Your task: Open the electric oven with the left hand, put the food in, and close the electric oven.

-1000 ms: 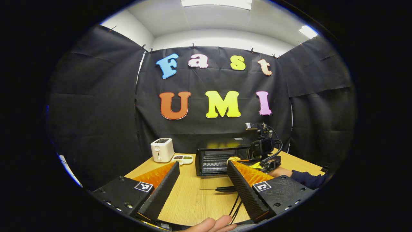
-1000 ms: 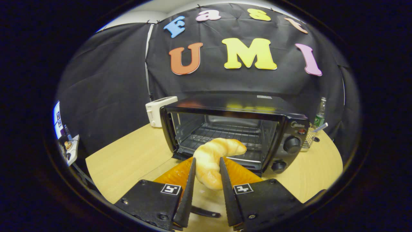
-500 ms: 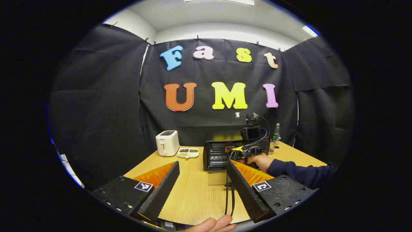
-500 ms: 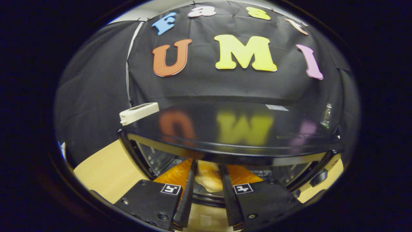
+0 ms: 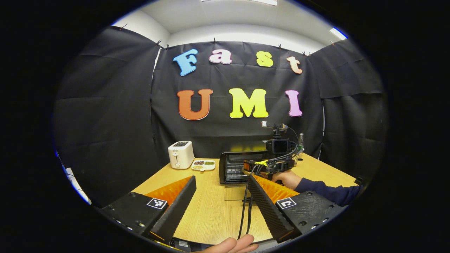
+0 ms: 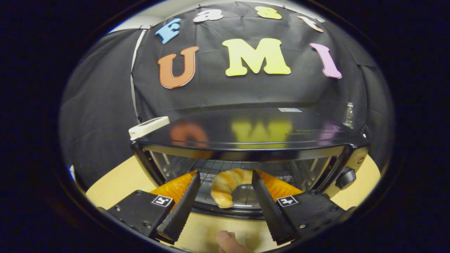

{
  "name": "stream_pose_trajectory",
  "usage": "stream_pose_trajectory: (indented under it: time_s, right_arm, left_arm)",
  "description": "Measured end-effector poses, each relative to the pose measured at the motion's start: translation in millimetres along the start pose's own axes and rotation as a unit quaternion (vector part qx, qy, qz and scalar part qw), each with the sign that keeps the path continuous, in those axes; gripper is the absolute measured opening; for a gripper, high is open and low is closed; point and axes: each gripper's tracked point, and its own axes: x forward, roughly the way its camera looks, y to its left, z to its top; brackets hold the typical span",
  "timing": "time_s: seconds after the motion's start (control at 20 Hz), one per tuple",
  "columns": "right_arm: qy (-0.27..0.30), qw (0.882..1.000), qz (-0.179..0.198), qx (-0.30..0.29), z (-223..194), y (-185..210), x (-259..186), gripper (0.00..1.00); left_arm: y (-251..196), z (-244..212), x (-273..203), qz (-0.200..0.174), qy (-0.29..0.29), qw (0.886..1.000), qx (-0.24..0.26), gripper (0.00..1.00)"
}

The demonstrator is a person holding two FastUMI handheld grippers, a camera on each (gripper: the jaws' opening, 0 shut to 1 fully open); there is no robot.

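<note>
Change: the golden, curved croissant (image 6: 226, 182) is no longer clamped; half a second ago it was pinched between the fingers of the right gripper (image 6: 225, 203), and now it is seen lying free on the wire rack inside the black electric oven (image 6: 246, 140), just behind the front edge of the opening.
Right gripper: its fingers are spread wide apart, one on each side of the croissant, with no contact to be made out; it is also seen from the left gripper view at the oven mouth (image 5: 269, 165), held by a hand in a dark blue sleeve (image 5: 327, 191).
Left gripper: the left gripper (image 5: 219, 207) is held low over the near end of the surface, well apart from the oven, its fingers spread and nothing between them.
Oven door: the glass door (image 5: 233, 192) is let down flat in front of the oven.
Meaning for the task: the food is judged to be delivered; what is left is judged to be the withdrawal of the right gripper and the closing of the door.
Surface: a light wood-grain surface (image 5: 211, 211) carries the oven, a white two-slot toaster (image 5: 180, 154) and a small white divided dish (image 5: 203, 164) beside it.
Room: black cloth walls (image 5: 105, 123) enclose the booth under a white ceiling with strip lights (image 5: 246, 17).
</note>
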Motion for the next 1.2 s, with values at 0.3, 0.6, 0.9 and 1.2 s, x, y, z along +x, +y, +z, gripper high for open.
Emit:
stream_pose_trajectory:
  time_s: [0.3, 0.6, 0.9, 1.2]
  right_arm:
    - [-0.059, 0.998, 0.017, -0.021, 19.6, -7.5, -104.0, 0.96]
    - [-0.134, 0.990, 0.011, -0.031, 53.0, -29.2, -214.9, 0.96]
    - [-0.138, 0.990, -0.012, -0.023, 80.6, -65.9, -301.8, 0.96]
    - [-0.159, 0.983, -0.081, -0.029, 109.2, -118.6, -378.1, 0.96]
  left_arm:
    - [-19.3, -15.3, 10.3, -0.011, 0.019, 1.000, -0.010, 0.97]
    - [-43.8, -37.0, 29.9, -0.030, 0.055, 0.998, -0.025, 0.97]
    - [-77.7, -88.1, 65.9, -0.072, 0.115, 0.990, -0.038, 0.95]
    - [-116.9, -158.1, 102.3, -0.097, 0.211, 0.973, -0.018, 0.94]
